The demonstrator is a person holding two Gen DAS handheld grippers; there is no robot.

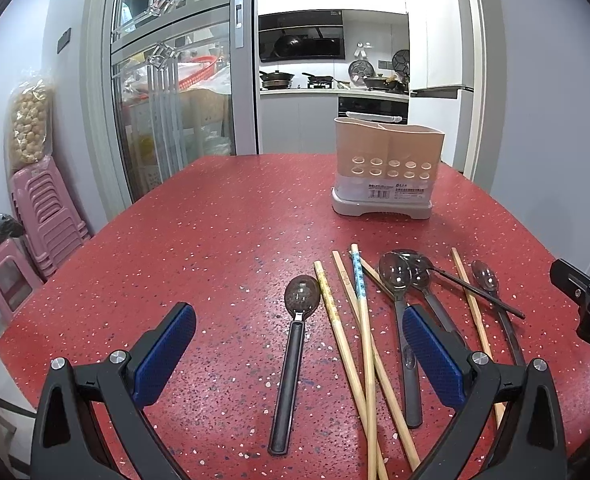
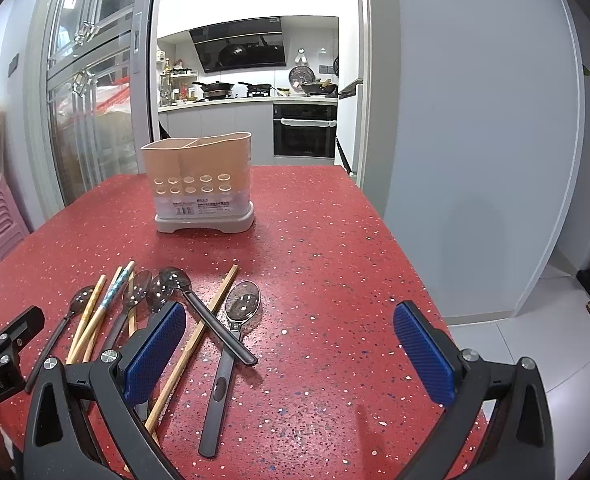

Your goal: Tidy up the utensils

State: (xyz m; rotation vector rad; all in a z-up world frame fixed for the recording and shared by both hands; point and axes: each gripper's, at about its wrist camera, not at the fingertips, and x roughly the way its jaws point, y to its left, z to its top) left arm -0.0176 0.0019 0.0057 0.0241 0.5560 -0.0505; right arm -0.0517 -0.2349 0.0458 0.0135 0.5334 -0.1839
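Both my hand-held grippers hang wide open and empty over the red table (image 1: 175, 220) — left hand-held gripper (image 1: 299, 354), right hand-held gripper (image 2: 291, 350). Spoons (image 1: 393, 276) and chopsticks (image 1: 359, 300) lie jumbled near me — the beige utensil holder (image 1: 387, 168) stands upright beyond them.

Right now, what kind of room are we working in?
Most likely a home dining area beside a kitchen: a red speckled table with a utensil holder, and through the doorway a stove with pans and a built-in oven.
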